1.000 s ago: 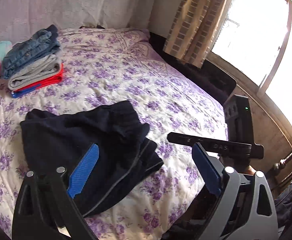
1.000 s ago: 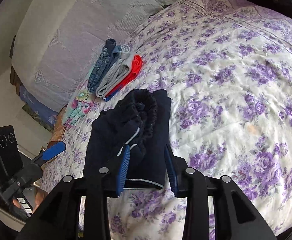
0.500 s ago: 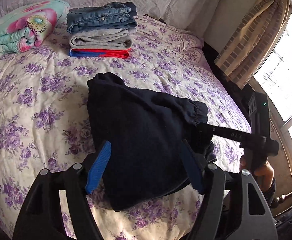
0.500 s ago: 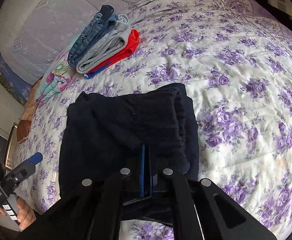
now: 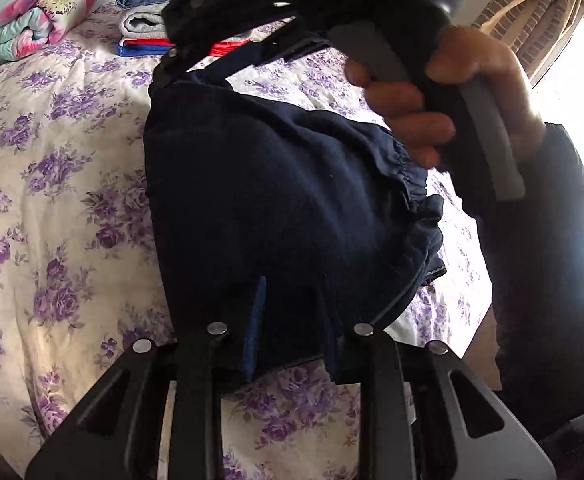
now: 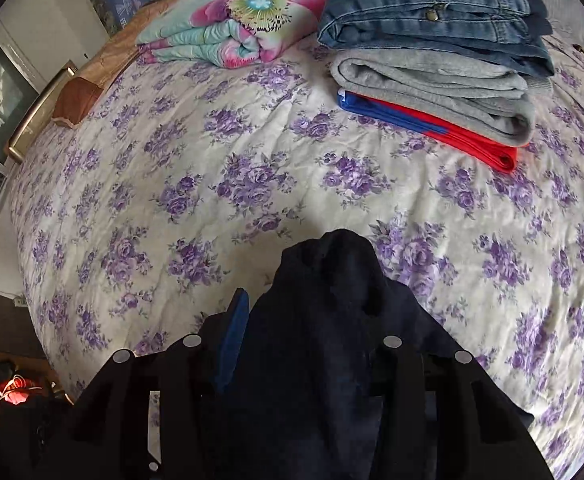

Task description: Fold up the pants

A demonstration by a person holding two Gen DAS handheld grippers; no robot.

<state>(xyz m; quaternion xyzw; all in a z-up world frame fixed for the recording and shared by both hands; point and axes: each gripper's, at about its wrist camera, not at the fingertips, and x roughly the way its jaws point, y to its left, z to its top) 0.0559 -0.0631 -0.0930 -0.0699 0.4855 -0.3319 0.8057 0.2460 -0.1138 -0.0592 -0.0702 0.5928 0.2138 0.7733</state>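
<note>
Dark navy pants [image 5: 283,200] lie folded into a thick bundle on the flowered bedspread [image 5: 51,208]. My left gripper [image 5: 292,320] points down at their near edge. Its jaws are closing, and the blue pads [image 5: 253,320] squeeze a fold of the fabric. A hand [image 5: 452,92] holds the other gripper over the far corner of the pants. In the right wrist view, that corner of the pants [image 6: 332,320] bulges up between the fingers of my right gripper [image 6: 312,340]. Its jaws are opening, and cloth hides the right finger.
A stack of folded clothes sits further up the bed: jeans [image 6: 432,20] on grey pants [image 6: 432,92] on a red and blue piece [image 6: 452,136]. A folded flowered quilt [image 6: 243,20] lies beside it. A dark sleeve [image 5: 544,280] and a curtained window [image 5: 532,20] are on the right.
My left gripper sank to the near edge of the pants and its jaws narrowed onto the cloth. My right gripper swung across to the far corner, and its jaws went from shut to partly apart.
</note>
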